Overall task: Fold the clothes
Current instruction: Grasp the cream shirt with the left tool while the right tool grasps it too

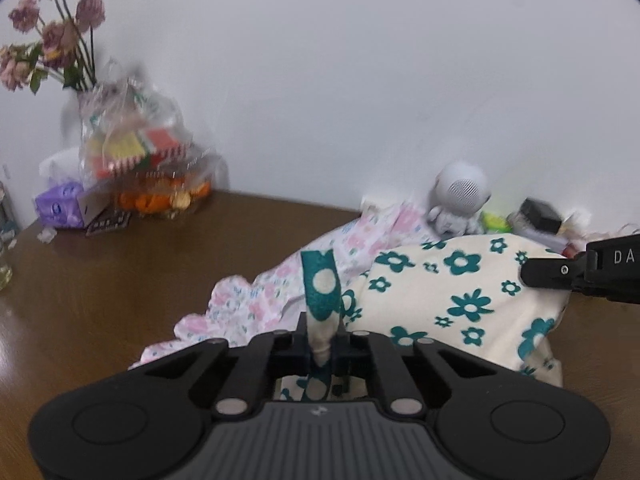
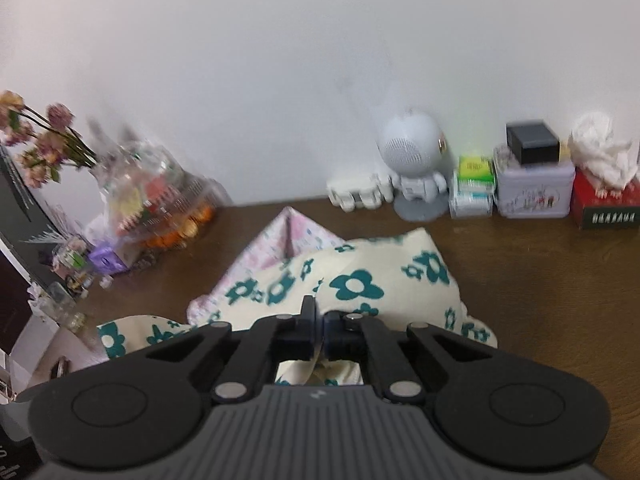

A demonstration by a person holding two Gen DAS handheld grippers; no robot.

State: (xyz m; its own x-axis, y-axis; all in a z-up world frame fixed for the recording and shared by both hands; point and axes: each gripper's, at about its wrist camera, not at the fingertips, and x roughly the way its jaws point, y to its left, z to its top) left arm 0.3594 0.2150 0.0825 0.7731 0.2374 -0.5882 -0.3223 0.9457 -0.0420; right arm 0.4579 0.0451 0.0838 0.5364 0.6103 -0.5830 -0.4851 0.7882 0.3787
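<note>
A cream garment with teal flowers lies heaped on the brown table, over a pink floral cloth. My left gripper is shut on a teal strap of the cream garment, and the strap stands up between its fingers. In the left wrist view the right gripper comes in from the right edge, against the garment. In the right wrist view my right gripper is shut on an edge of the cream garment, with the pink cloth peeking out behind it.
A clear bag of snacks, a purple tissue box and dried flowers stand at the back left. Along the wall at right are a white robot figure, small boxes and a red tissue box.
</note>
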